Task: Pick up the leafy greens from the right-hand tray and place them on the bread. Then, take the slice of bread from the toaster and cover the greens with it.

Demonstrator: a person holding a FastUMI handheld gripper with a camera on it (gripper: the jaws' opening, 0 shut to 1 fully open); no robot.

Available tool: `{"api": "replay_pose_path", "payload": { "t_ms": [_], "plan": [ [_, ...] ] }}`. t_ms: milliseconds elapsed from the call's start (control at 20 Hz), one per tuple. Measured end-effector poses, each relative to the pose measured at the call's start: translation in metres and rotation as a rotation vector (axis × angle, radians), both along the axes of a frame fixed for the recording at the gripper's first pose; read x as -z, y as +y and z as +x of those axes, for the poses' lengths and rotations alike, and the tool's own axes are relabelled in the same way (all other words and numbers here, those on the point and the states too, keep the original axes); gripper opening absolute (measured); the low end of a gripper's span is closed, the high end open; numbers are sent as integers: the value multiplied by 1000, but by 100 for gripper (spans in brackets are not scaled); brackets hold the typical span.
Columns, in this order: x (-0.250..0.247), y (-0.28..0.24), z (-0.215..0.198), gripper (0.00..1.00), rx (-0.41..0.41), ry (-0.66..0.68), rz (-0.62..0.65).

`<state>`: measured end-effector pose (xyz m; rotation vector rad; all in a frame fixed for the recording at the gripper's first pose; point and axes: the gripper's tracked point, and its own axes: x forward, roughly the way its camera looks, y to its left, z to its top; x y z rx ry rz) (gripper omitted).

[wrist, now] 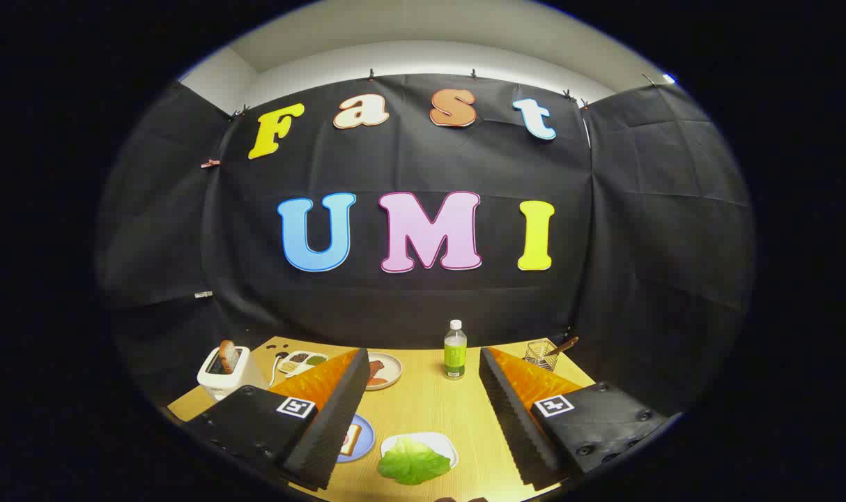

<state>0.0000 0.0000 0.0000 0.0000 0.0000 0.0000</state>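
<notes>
Gripper view: tongs (417, 411) spread wide above wooden table (430, 408), holding nothing.

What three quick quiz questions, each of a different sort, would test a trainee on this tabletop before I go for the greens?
1. True or false: the open gripper already holds the green leafy lettuce.
2. Multiple choice: the slice of brown toast stands in
A. the white toaster
B. the wire basket
C. the beige round plate
3. Fill in: the clear bottle with the green label stands upright on the wooden table, beyond the ____.

Key
1. False: the fingers are spread apart and empty; the lettuce lies on its white tray between them.
2. A
3. fingers
</notes>
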Motion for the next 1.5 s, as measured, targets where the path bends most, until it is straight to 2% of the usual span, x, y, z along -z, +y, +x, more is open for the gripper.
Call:
{"api": "replay_pose_path", "payload": {
  "t_ms": [850, 1500],
  "plan": [
    [9, 14, 6, 97, -30, 36, 45],
    [11, 30, 20, 97, -72, 52, 31]
  ]
}}
